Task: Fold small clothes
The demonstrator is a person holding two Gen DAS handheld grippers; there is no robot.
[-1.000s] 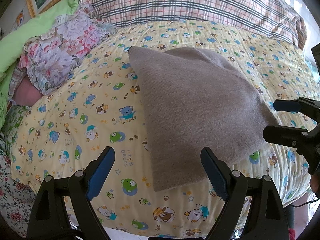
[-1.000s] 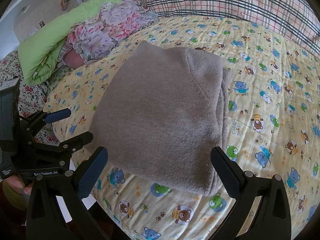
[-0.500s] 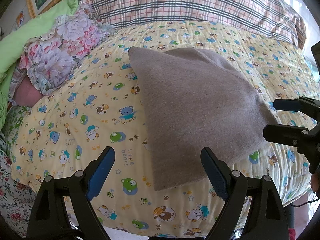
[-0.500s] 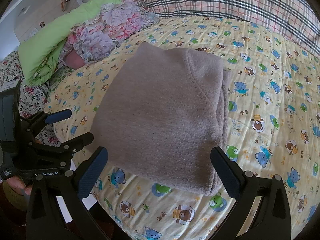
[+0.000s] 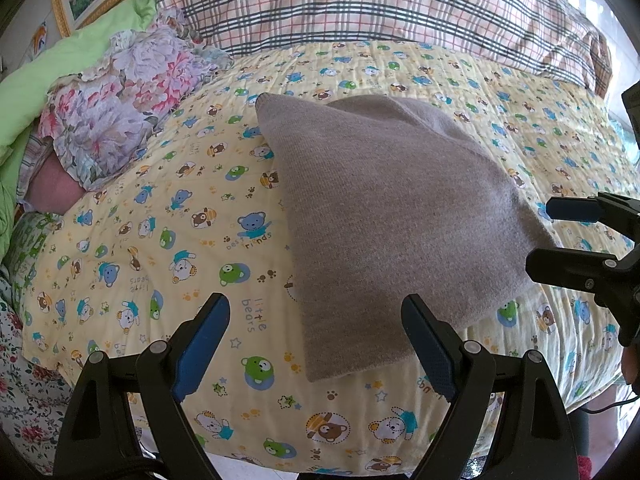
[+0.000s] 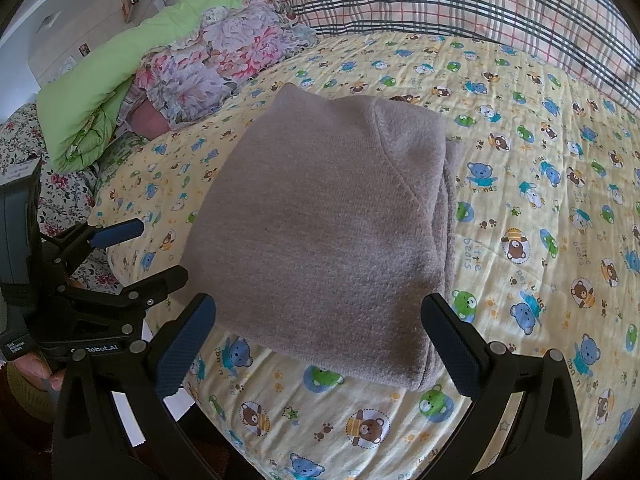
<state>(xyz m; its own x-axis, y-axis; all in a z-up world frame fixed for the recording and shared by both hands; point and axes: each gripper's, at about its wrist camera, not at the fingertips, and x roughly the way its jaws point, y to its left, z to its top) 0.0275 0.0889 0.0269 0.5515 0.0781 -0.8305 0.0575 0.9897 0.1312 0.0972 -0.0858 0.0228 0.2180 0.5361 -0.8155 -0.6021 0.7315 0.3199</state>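
A grey-brown knit garment (image 5: 384, 216) lies folded into a flat block on the yellow bear-print quilt (image 5: 168, 216). In the right wrist view the same garment (image 6: 320, 232) shows stacked layers along its right edge. My left gripper (image 5: 316, 340) hovers open over the garment's near left corner, nothing between its blue pads. My right gripper (image 6: 320, 340) hangs open above the garment's near edge, also empty. Each gripper shows in the other's view: the right gripper (image 5: 560, 236) at the garment's right corner, the left gripper (image 6: 160, 252) at its left side.
A plaid pillow (image 5: 360, 4) lies across the far side of the bed. A floral cloth (image 5: 120, 108) and a green blanket (image 5: 48, 80) are bunched at the far left. The quilt's front edge drops off just below the grippers. A hand (image 6: 32, 372) holds the left gripper's handle.
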